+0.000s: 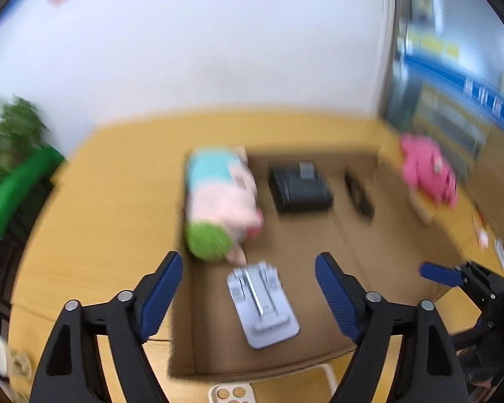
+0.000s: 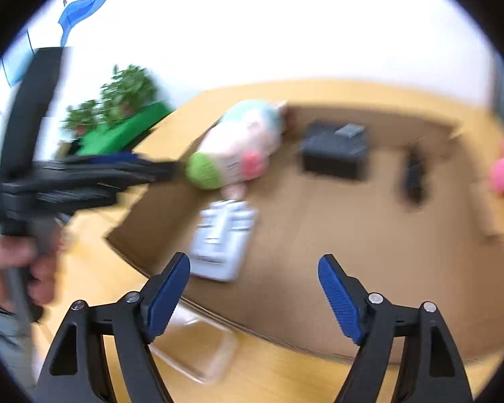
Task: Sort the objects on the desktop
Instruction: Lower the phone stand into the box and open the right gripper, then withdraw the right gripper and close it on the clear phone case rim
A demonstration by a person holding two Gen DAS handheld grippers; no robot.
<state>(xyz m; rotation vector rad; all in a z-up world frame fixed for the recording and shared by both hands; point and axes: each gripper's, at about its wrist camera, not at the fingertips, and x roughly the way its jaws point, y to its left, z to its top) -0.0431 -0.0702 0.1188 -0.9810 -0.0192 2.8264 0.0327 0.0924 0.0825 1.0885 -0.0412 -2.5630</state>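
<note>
cardboard box | holds: plush toy, grey stand, black box

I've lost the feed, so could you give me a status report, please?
Left gripper and right gripper open, empty. Phone stand in cardboard box. Nothing in the way.

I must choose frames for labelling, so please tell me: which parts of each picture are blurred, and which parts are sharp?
Left wrist view: the left gripper with blue-padded fingers is sharp; the grey folding phone stand is mildly smeared, the pastel plush toy and the wall posters heavily. Right wrist view: the right gripper is sharp; the brown cardboard box and its contents are streaked.
</note>
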